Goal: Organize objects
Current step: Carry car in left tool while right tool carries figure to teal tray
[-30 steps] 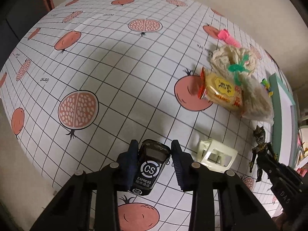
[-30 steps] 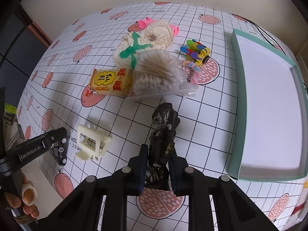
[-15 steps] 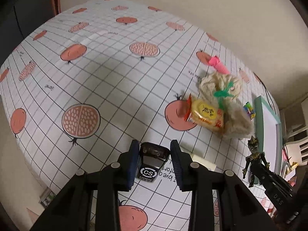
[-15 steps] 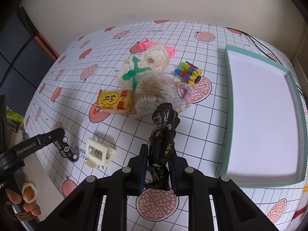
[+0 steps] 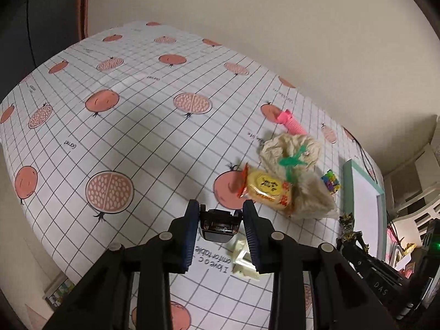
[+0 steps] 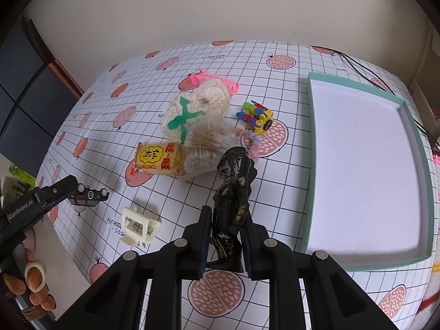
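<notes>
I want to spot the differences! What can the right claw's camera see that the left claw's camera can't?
Only the right view shows the whole inside of the teal tray, the toy car's wheels and a hand.

Only the left view shows the table's far left stretch and the car's end between the left claw.

Both show the black figure in the right claw, the yellow snack packet, the cotton swab bag, the pink comb, the colourful block toy and the white plastic piece.

Toy car (image 5: 218, 225) and figure (image 6: 232, 192) — both aloft
</notes>
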The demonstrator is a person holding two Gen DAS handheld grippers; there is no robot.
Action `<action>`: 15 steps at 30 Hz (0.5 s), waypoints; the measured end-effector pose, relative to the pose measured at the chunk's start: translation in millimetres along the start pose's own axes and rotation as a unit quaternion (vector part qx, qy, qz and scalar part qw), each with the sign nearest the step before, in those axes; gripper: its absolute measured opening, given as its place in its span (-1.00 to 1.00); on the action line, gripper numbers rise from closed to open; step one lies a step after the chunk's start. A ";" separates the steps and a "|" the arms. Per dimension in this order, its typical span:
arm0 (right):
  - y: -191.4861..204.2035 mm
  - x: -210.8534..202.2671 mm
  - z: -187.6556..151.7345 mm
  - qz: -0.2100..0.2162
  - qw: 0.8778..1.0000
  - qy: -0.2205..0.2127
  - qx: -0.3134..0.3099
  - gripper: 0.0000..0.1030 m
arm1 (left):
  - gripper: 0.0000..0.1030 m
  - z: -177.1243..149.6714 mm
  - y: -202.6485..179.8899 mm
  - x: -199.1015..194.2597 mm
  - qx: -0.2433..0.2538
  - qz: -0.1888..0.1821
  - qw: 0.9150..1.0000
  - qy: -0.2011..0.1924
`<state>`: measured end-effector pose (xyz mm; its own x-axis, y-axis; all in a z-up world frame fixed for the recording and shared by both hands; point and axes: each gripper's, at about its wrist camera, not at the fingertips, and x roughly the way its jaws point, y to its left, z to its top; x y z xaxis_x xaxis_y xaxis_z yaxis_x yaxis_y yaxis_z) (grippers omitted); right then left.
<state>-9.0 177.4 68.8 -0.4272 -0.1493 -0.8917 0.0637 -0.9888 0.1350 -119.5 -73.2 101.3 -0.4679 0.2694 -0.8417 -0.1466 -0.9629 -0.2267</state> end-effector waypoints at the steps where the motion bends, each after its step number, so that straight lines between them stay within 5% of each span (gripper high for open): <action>1: -1.8 -0.9 0.4 0.000 1.000 -0.001 0.001 -0.58 | -0.35 -0.1 -3.4 -1.5 0.002 -0.004 1.000 -0.005; 15: -78.6 -27.0 1.4 -0.018 0.997 -0.034 0.069 -0.58 | -0.35 -16.2 -102.8 -8.7 0.094 -0.094 0.990 -0.048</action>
<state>-3.7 259.2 82.9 -0.4869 -0.1079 -0.8668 -0.0764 -0.9833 0.1653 -86.2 23.1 124.0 -0.4964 0.4535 -0.7402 -0.3945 -0.8774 -0.2730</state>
